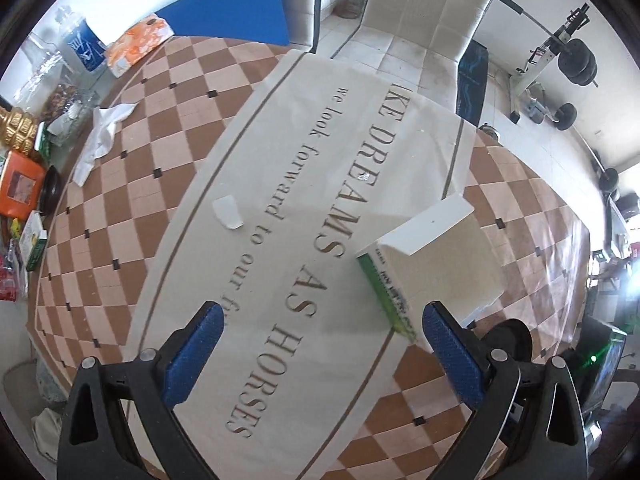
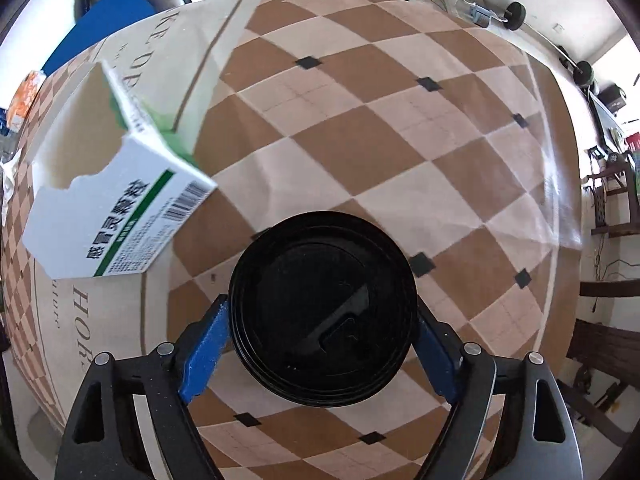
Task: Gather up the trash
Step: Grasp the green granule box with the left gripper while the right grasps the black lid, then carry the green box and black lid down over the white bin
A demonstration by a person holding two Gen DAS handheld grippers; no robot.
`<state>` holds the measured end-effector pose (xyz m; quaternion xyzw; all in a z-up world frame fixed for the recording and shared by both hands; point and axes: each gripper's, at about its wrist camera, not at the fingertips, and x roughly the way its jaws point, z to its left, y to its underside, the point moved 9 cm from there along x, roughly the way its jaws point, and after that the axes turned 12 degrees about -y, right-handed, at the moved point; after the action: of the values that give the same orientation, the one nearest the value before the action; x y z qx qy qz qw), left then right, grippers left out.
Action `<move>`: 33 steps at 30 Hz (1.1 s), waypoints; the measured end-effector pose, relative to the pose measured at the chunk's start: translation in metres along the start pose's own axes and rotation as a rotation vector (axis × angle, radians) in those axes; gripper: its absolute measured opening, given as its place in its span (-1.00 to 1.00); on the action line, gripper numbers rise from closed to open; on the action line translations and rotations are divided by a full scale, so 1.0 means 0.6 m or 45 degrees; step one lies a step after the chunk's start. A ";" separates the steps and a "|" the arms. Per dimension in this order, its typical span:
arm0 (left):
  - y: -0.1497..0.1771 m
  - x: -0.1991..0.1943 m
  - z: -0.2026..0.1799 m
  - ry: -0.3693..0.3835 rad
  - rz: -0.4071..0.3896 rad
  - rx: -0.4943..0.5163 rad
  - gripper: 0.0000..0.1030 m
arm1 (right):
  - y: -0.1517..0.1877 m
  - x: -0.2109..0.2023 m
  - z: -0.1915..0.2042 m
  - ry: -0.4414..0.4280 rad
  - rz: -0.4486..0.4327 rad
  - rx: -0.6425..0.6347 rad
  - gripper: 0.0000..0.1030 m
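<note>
Two tongs | left tongs apart, empty; right tongs straddle black-lidded cup

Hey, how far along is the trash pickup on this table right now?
Nothing visibly collected yet; no bin is in view. In hand: the right tongs straddle the black cup lid from above, though contact is unclear. The left tongs hang open and empty over the printed cloth. Left: the torn medicine box, the paper scrap and the crumpled tissue.
</note>
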<state>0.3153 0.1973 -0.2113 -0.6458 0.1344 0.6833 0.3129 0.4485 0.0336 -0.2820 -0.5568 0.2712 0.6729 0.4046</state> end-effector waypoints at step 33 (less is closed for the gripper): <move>0.157 -0.078 0.107 -0.030 -0.108 0.009 -1.00 | 0.086 -0.179 0.025 -0.151 -0.161 -0.073 0.67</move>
<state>0.2062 0.1510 -0.1783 -0.6418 0.1057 0.6765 0.3454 0.4027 -0.0074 -0.1787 -0.5434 0.1917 0.6851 0.4456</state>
